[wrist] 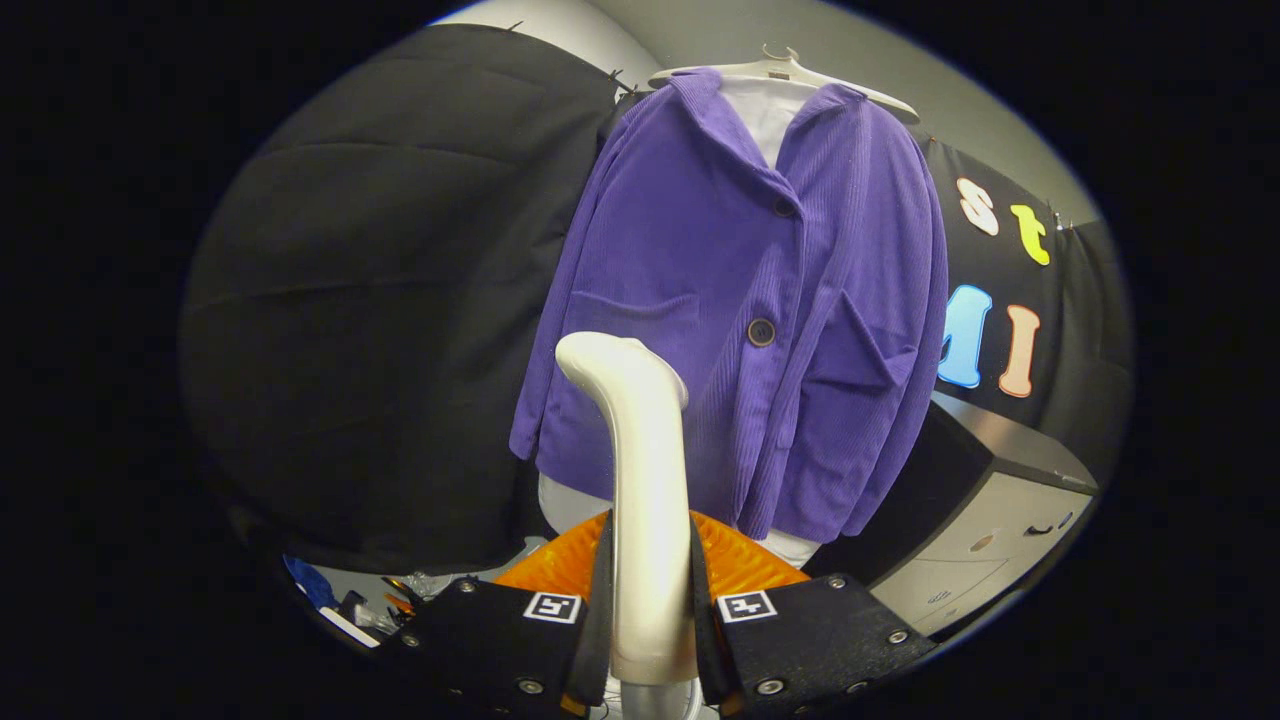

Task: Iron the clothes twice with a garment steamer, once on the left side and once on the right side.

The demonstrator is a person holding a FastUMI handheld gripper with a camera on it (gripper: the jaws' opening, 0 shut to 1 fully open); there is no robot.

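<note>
The gripper (652,620) is closed on the garment steamer (640,500) — one finger pressing each side of its pale upright handle, whose curved head rises above the fingers. Just behind the handle sits one ribbed orange piece (745,565). Beyond hangs one purple jacket (700,290) on one white hanger (785,68) — two patch pockets and two dark buttons show. A grey cabinet (985,530) stands beside the jacket.

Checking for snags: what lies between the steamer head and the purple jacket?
Nothing; in the gripper view the steamer, clamped by the gripper, faces the purple jacket across bare air.
</note>
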